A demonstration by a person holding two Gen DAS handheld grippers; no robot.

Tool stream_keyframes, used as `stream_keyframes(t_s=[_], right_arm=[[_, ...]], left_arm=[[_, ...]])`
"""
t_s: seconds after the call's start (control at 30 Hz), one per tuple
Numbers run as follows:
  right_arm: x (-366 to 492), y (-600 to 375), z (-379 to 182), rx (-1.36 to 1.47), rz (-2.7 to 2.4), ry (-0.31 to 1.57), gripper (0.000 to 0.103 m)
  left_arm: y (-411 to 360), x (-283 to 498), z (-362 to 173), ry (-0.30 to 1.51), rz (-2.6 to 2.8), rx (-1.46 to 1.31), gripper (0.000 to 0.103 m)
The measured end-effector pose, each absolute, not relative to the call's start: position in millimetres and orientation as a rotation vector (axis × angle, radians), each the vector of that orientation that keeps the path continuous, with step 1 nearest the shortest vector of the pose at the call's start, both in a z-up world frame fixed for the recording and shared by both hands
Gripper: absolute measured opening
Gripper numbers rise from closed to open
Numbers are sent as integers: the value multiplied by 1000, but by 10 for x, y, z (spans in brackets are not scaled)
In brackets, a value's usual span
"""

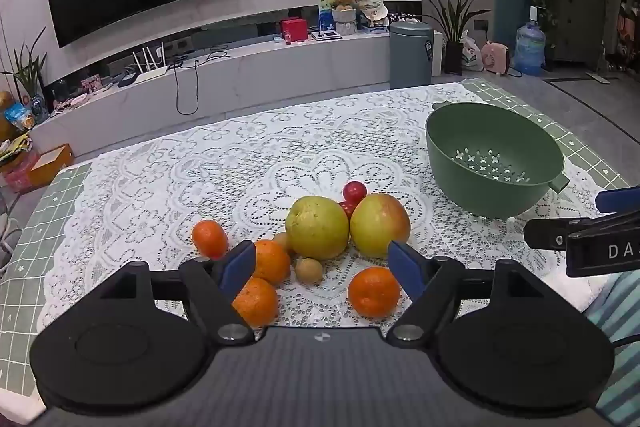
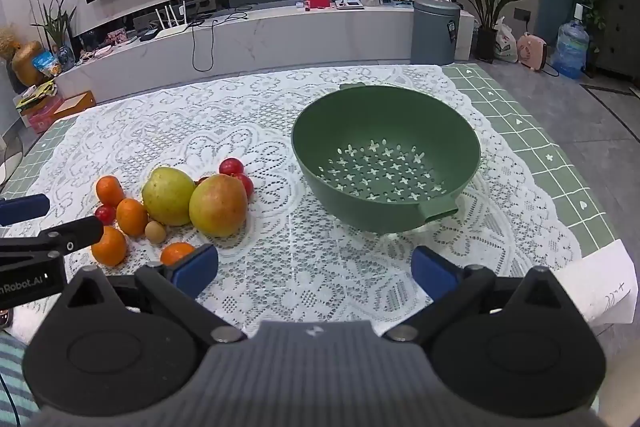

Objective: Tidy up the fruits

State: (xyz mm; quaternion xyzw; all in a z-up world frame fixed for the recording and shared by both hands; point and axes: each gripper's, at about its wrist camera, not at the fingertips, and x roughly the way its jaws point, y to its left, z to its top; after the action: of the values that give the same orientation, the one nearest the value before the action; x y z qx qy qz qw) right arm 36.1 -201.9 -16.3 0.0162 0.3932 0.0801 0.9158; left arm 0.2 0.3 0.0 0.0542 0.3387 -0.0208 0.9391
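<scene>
A pile of fruit lies on the lace cloth: a green-yellow apple [image 1: 317, 222] [image 2: 168, 195], a yellow-red apple [image 1: 380, 225] [image 2: 218, 205], several oranges [image 1: 374, 291] [image 2: 131, 217], small red fruits [image 1: 354, 190] [image 2: 231, 166] and small brown fruits [image 1: 308, 269] [image 2: 155, 231]. An empty green colander bowl [image 1: 444, 131] [image 2: 316, 131] stands to the right of the pile. My left gripper [image 1: 322, 267] is open and empty, hovering just in front of the pile. My right gripper [image 2: 314, 269] is open and empty, in front of the bowl.
The table [image 2: 532, 131] has a green checked cover under the white lace cloth [image 2: 280, 247]. A white paper sheet [image 2: 600, 283] lies at the near right corner. Beyond the far edge are a TV bench [image 1: 240, 75] and a grey bin [image 1: 411, 55].
</scene>
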Motion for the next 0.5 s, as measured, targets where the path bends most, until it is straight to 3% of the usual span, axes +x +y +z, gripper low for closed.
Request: stream_keyframes(t_s=[0.5], right_arm=[[265, -1993, -121, 16, 178, 790, 99]], left_arm=[[-9, -40, 4, 685, -48, 115, 88]])
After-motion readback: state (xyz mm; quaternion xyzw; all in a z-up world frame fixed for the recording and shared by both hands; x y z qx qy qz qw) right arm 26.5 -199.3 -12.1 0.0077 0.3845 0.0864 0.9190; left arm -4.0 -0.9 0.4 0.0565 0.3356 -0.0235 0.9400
